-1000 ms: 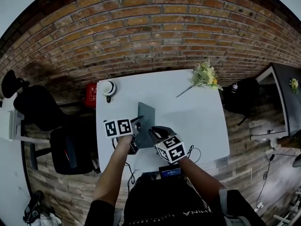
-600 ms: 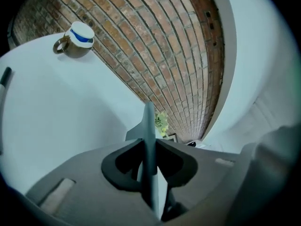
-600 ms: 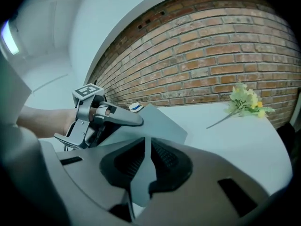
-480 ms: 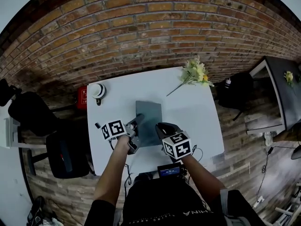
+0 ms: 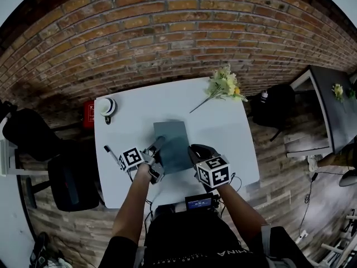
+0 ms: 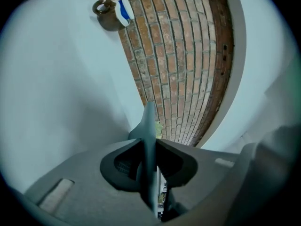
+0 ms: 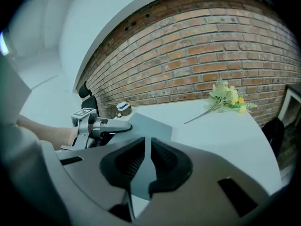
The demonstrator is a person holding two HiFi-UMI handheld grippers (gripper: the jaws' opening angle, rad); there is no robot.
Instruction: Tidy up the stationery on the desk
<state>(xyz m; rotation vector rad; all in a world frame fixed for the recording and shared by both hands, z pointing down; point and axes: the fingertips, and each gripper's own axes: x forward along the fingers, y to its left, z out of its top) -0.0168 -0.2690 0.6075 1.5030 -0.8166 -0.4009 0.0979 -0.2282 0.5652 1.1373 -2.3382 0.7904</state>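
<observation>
A thin grey book (image 5: 170,137) is held over the middle of the white desk (image 5: 223,128). My left gripper (image 5: 157,148) is shut on its left edge, which runs as a narrow sheet (image 6: 149,135) between the jaws in the left gripper view. My right gripper (image 5: 194,153) is shut on the book's near right corner (image 7: 146,171); the grey cover (image 7: 149,124) spreads beyond it. The left gripper (image 7: 107,125) also shows in the right gripper view, at the book's far side. A black pen (image 5: 111,156) lies on the desk to the left.
A tape roll (image 5: 106,106) with a blue band (image 6: 111,14) sits at the desk's far left corner. A flower sprig (image 5: 222,86) lies at the far right. A brick wall stands behind the desk, a dark chair (image 5: 71,181) to the left, and a small screen (image 5: 198,202) at the near edge.
The grey book has turned from nearly edge-on to lying flatter and wider. Both grippers kept their hold and shifted slightly left with it. The pen has come into view.
</observation>
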